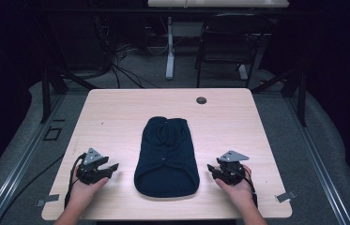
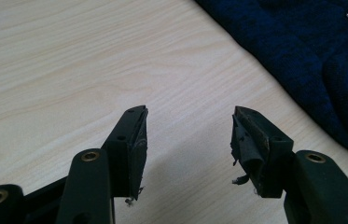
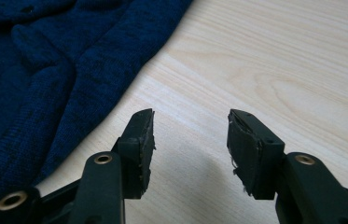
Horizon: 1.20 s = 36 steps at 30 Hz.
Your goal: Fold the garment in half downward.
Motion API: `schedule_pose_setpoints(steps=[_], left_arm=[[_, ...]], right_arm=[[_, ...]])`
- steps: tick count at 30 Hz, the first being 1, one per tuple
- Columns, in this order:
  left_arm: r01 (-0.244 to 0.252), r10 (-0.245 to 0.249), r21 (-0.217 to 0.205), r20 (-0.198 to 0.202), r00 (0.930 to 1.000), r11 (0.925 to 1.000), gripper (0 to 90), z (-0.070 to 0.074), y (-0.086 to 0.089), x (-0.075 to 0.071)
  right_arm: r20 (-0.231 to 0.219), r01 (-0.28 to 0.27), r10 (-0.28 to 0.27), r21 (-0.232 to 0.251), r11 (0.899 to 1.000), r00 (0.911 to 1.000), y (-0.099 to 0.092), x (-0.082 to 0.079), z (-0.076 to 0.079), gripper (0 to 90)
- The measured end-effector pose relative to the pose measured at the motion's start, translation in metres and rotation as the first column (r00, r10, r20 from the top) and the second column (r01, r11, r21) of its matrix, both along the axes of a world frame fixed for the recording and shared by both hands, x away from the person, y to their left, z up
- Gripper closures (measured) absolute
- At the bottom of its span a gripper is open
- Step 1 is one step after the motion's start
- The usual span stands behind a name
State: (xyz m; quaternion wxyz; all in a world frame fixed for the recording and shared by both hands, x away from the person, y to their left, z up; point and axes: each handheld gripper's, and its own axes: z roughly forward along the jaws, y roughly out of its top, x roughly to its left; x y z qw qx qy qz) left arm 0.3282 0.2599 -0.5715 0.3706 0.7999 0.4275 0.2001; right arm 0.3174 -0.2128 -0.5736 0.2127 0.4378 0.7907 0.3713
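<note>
A dark navy knitted garment [image 1: 165, 157] lies flat in the middle of the light wooden table [image 1: 116, 112], its wider end toward the near edge. My left gripper [image 1: 112, 168] rests on the table to its left, open, nothing between its jaws. My right gripper [image 1: 211, 169] rests on the table to the garment's right, also open with nothing held. In the left gripper view the open gripper [image 2: 188, 116] hovers over bare wood with the knit garment [image 2: 311, 60] at the upper right. In the right gripper view the gripper [image 3: 190, 116] stands apart over wood, the garment [image 3: 45, 70] at the left.
A small dark round cap [image 1: 201, 100] sits in the tabletop near the far edge. Beyond the table stand a chair [image 1: 229, 42] and a white desk leg [image 1: 169, 51] with cables on the floor. Metal clips [image 1: 285, 197] sit at the table's near corners.
</note>
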Motion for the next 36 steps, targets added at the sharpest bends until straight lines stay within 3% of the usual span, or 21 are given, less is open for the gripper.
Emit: schedule_pose_setpoints(steps=[4, 13, 17, 22, 28, 31, 36], left_arm=[[-0.001, 0.001, -0.002, -0.007, 1.0000, 1.0000, 50.5, 0.001, 0.001, -0.001], [0.005, -0.006, -0.046, -0.020, 0.9998, 0.9989, 51.9, 0.003, 0.004, -0.004], [0.018, -0.020, -0.074, -0.031, 0.9993, 0.9971, 53.8, 0.004, 0.004, -0.004], [0.026, -0.031, -0.104, -0.046, 0.9985, 0.9942, 55.7, 0.008, 0.002, 0.000], [0.051, -0.060, -0.118, -0.069, 0.9958, 0.9916, 55.4, 0.016, -0.006, 0.013], [0.053, -0.064, -0.131, -0.076, 0.9951, 0.9899, 54.6, 0.021, -0.012, 0.025], [0.078, -0.086, -0.118, -0.066, 0.9941, 0.9899, 58.4, 0.033, -0.023, 0.045]], right_arm=[[0.003, -0.003, 0.003, -0.001, 1.000, 1.0000, -0.002, 0.000, 0.002, 52.8], [-0.019, -0.020, 0.020, -0.004, 1.000, 0.9996, -0.004, 0.003, 0.004, 57.6], [-0.036, -0.051, 0.051, -0.001, 0.999, 0.9981, -0.004, 0.004, 0.007, 57.4], [-0.089, -0.099, 0.098, -0.012, 0.995, 0.9912, -0.001, 0.007, 0.011, 55.7], [-0.079, -0.117, 0.115, -0.021, 0.993, 0.9902, 0.009, 0.015, 0.024, 55.5], [-0.102, -0.166, 0.159, -0.061, 0.984, 0.9820, 0.019, 0.031, 0.030, 58.5], [-0.102, -0.213, 0.205, -0.074, 0.974, 0.9735, 0.033, 0.047, 0.043, 60.1]])
